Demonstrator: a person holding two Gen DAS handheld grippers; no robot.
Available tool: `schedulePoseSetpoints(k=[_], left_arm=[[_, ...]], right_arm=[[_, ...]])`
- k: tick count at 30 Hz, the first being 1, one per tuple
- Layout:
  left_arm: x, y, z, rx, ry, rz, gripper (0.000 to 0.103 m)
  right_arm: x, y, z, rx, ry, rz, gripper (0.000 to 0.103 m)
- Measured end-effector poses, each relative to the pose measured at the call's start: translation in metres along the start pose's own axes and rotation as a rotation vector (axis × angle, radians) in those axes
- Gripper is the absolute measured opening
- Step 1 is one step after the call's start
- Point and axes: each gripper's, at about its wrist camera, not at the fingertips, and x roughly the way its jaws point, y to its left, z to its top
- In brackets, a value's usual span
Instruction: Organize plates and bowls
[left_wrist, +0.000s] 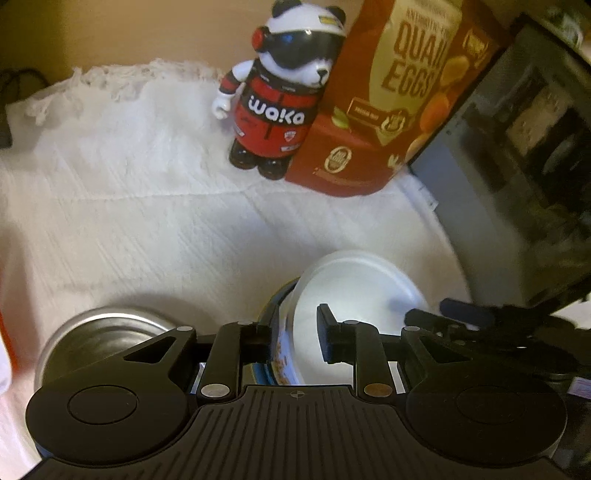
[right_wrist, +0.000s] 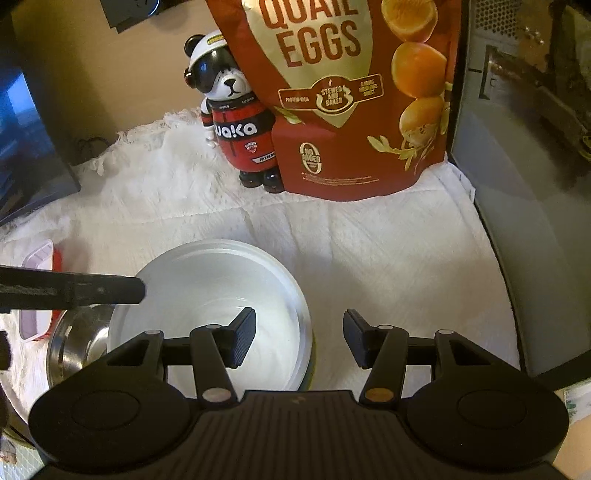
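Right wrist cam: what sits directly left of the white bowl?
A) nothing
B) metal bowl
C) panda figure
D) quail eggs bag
B: the metal bowl sits beside the white bowl on its left, while the panda figure and the quail eggs bag stand behind it at the back of the cloth.

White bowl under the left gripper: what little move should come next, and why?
Probably lift the left gripper clear. The white bowl already sits nested in the patterned dish, and the gripper's fingers straddle its rim without seeming to press it.
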Motion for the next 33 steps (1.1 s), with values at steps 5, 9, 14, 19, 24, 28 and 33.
schedulePoseSetpoints(k=[5,9,14,19,24,28,33], left_arm=[[-0.039,0.040,-0.017,-0.059,-0.085,-0.037,0.025],[-0.075,0.084,-0.042,-0.060,-0.139,0.086,0.025],[-0.088,0.149,-0.068,-0.173,-0.090,0.172,0.025],[-0.068,0.183,-0.080,-0.275,-0.029,0.138,0.025],[-0.053,0.188,-0.085,-0.269,-0.002,0.171,0.032],[-0.044,0.194,-0.087,-0.285,0.048,0.129,0.032],[-0.034,0.202,-0.079,-0.296,0.065,0.079,0.032]], right_arm=[[-0.030,-0.002,-0.013,0.033,-0.065,-0.010,0.054],[-0.049,0.009,-0.037,0.085,-0.058,0.084,0.057],[-0.041,0.064,-0.067,0.066,0.037,0.232,0.062],[-0.001,0.129,-0.084,0.035,0.146,0.209,0.062],[0.032,0.166,-0.085,0.106,0.154,0.092,0.062],[0.059,0.180,-0.086,0.118,0.175,0.010,0.062],[0.082,0.181,-0.089,0.152,0.232,0.030,0.064]])
